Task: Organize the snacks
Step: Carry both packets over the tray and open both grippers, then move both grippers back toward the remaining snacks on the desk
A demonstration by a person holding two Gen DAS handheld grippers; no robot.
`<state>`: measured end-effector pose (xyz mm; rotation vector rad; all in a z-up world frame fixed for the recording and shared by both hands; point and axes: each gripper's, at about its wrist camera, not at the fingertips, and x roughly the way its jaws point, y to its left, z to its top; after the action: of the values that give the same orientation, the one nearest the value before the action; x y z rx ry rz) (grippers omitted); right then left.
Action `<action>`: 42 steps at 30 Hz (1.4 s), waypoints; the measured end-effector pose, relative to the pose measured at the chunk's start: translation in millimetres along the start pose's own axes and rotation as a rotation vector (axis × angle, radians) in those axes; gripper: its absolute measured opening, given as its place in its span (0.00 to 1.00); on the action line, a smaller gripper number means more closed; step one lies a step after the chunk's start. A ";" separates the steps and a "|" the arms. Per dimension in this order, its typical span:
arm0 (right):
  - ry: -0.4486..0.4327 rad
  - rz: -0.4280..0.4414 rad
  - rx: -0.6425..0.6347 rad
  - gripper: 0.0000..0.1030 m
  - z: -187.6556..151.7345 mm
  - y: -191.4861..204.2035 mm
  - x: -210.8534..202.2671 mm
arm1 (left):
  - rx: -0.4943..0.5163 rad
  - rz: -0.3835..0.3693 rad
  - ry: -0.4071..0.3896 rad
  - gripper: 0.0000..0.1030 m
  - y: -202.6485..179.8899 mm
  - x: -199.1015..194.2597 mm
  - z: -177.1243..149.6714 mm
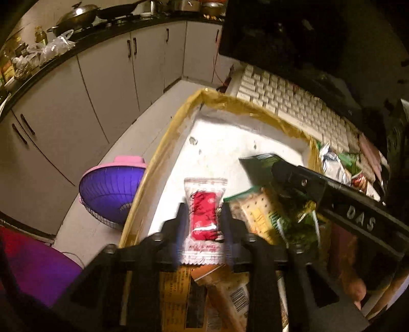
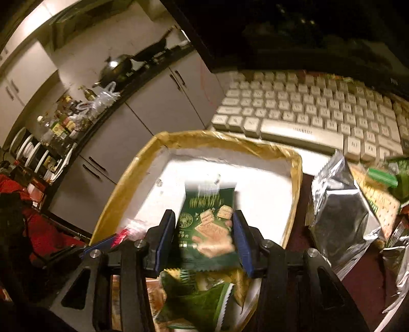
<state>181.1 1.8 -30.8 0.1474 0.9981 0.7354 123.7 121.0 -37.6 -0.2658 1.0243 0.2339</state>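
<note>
Left hand-held gripper point(image 1: 204, 219) over white tape-rimmed cardboard box point(image 1: 163, 153), jaws flanking clear-wrapped red snack packet point(image 1: 204, 217); pressing or released, cannot tell. Right hand-held gripper point(image 2: 204, 232) clamped on dark green cracker packet point(image 2: 208, 229), above box's near end.

A home kitchen doubling as a desk corner. A dark counter point(image 1: 107, 38) carries a lidded wok point(image 1: 76, 16), a frying pan point(image 1: 117, 10), oil bottles point(image 1: 39, 34) and plastic bags above grey cabinet doors point(image 1: 102, 74), plates point(image 2: 28, 150) stand racked, and a white keyboard point(image 2: 306, 109) sits nearby.
</note>
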 end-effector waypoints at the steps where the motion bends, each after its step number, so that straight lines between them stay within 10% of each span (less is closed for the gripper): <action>1: 0.006 0.012 0.012 0.46 0.4 -1.3 -0.2 | -0.006 0.003 -0.005 0.50 0.8 -1.5 -0.3; 13: -0.188 0.113 0.041 0.63 -23.0 -18.9 -102.5 | 0.026 -0.018 -0.265 0.79 -19.9 -82.3 -25.0; 23: -0.205 -0.042 0.102 0.63 -80.0 -85.7 -145.5 | 0.134 -0.209 -0.223 0.79 -84.8 -102.5 -53.3; 42: -0.200 -0.053 0.222 0.57 -106.8 -151.6 -169.7 | 0.194 -0.256 -0.131 0.79 -139.9 -94.5 -80.9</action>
<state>114.6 -240.5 -35.0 0.3793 0.8869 0.5483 55.1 -43.7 19.3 -0.1999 0.8663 -0.0787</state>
